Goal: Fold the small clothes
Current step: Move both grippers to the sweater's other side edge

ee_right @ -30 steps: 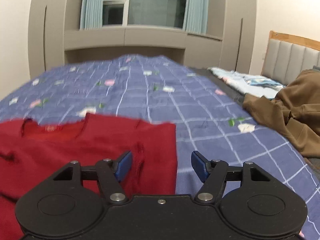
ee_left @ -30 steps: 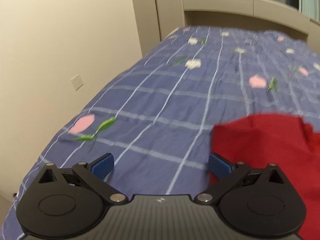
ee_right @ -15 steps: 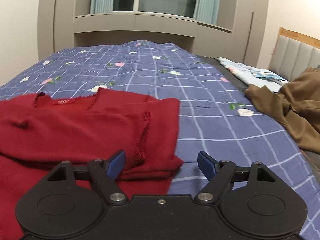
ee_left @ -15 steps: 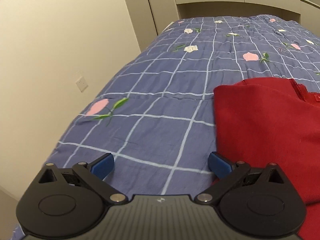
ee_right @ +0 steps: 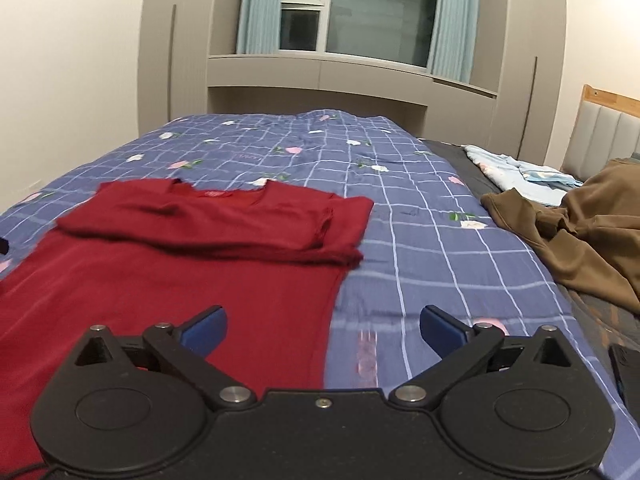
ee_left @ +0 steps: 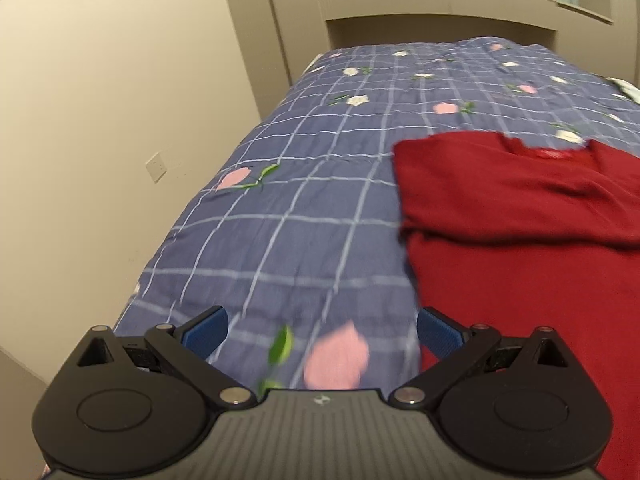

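1. Pulled back and up since a second ago, both views; more of the red shirt (ee_left: 520, 248) in sight, sleeves now folded across its chest.
2. Left wrist view: left gripper (ee_left: 322, 330) held low over the blue checked quilt (ee_left: 312, 184), jaws spread wide, nothing between the blue pads (ee_left: 206, 330). Right pad just at the shirt's left edge, whether touching cannot be told. Shirt flat on the quilt to the right, collar toward the far end of the bed. Seen only here: cream wall (ee_left: 100, 120) with a socket plate (ee_left: 155, 166) beside the bed's left edge.
3. Right wrist view: right gripper (ee_right: 322, 330) also spread wide and empty, angled forward over the shirt's (ee_right: 168, 272) right hem edge, left pad (ee_right: 204, 330) above red cloth, right pad above quilt (ee_right: 420, 240). Seen only here: folded sleeves stacked across the chest, a brown garment (ee_right: 580, 236) heaped at the right, pale blue cloth (ee_right: 516, 172) behind it, padded headboard (ee_right: 608, 136), curtained window (ee_right: 360, 12) past the foot of the bed.
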Tool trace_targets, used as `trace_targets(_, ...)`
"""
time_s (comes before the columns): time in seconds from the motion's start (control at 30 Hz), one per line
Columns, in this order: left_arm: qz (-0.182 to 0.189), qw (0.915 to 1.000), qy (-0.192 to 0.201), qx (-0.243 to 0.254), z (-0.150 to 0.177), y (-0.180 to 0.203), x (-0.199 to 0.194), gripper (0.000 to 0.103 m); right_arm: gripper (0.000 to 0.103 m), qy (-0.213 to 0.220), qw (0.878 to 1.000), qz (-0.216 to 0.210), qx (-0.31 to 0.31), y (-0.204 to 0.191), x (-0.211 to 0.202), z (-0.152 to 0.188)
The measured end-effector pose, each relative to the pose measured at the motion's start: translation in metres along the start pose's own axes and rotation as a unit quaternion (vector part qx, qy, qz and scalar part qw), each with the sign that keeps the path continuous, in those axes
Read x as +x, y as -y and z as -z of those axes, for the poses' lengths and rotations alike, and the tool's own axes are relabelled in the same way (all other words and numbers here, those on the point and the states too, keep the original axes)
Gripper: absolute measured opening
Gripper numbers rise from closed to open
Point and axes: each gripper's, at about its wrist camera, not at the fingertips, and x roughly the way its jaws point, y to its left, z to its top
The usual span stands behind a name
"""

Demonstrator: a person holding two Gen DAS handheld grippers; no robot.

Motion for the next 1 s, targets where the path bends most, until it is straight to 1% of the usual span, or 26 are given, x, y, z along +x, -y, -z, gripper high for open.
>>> trace_targets(0.17, 0.027, 0.9994, 0.012, 0.019, 0.031, -0.003, -0.043, 0.103, 0.102, 0.006, 1.0, -0.016, -0.017, -0.005, -0.045, 0.015)
trace_targets(0.33, 0.05, 0.9976, 0.019, 0.042, 0.063, -0.009, -0.074, 0.103, 0.102, 0.008, 0.998, -0.037, -0.05, -0.015, -0.075, 0.029)
trace_targets(0.47, 0.064, 0.9949, 0.028, 0.073, 0.086, -0.014, -0.09, 0.103, 0.102, 0.009, 0.995, -0.061, -0.08, -0.027, -0.094, 0.041)
trace_targets(0.6, 0.084, 0.9908, 0.026, 0.102, 0.106, -0.015, -0.104, 0.103, 0.102, 0.0, 0.991, -0.087, -0.103, -0.039, -0.11, 0.055)
trace_targets(0.7, 0.09, 0.9898, 0.015, 0.109, 0.119, -0.017, -0.109, 0.103, 0.102, -0.012, 0.991, -0.084, -0.103, -0.039, -0.118, 0.066)
trace_targets(0.8, 0.1, 0.9874, 0.005, 0.123, 0.131, -0.018, -0.112, 0.103, 0.102, -0.027, 0.988, -0.088, -0.125, -0.037, -0.125, 0.077)
trace_targets(0.9, 0.104, 0.9825, 0.009, 0.154, 0.142, -0.016, -0.116, 0.103, 0.102, -0.035, 0.983, -0.09, -0.154, -0.037, -0.129, 0.084)
trace_targets(1.0, 0.104, 0.9756, 0.022, 0.192, 0.152, -0.011, -0.123, 0.102, 0.102, -0.049, 0.978, -0.085, -0.186, -0.038, -0.129, 0.094)
